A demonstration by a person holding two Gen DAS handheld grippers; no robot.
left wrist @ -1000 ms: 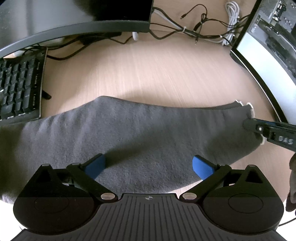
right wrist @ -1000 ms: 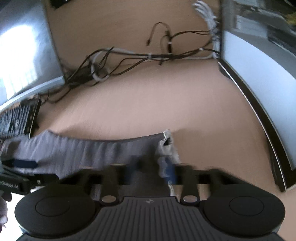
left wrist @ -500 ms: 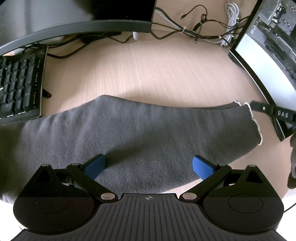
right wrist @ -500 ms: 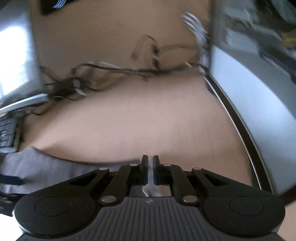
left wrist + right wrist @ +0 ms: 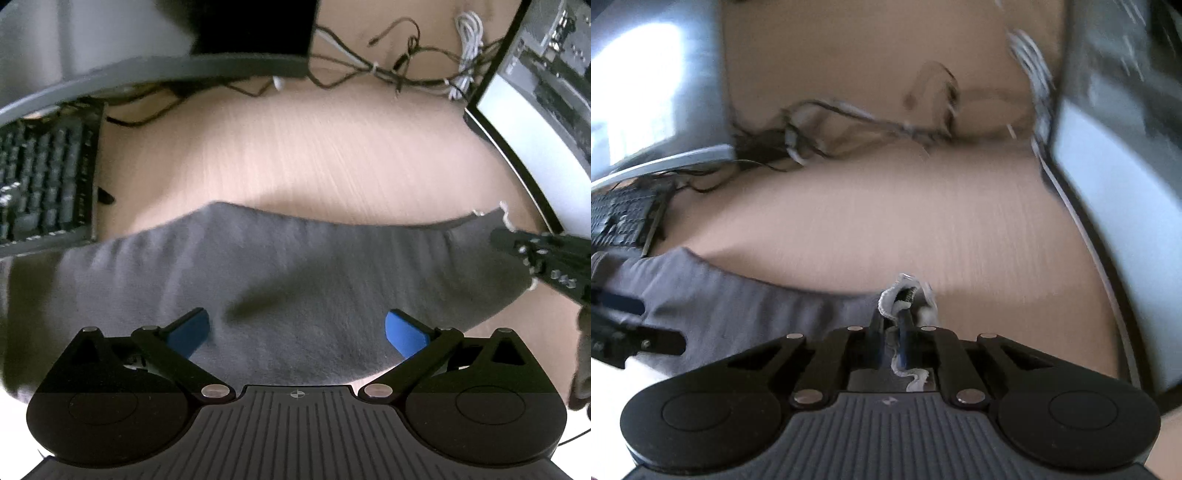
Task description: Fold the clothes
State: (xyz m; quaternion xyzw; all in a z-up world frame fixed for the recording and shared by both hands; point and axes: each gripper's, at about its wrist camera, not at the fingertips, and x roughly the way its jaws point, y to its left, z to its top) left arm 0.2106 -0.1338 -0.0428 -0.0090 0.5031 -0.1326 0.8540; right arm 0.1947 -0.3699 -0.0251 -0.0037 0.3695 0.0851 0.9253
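Grey garment (image 5: 295, 273) on desk (image 5: 295, 155), keyboard (image 5: 44, 181) and cables (image 5: 388, 70) behind, left jaws spread, right jaws pinching its frayed edge (image 5: 899, 291).

Both wrist cameras look steeply down, close over one grey garment (image 5: 295, 266) and desk (image 5: 295, 155).
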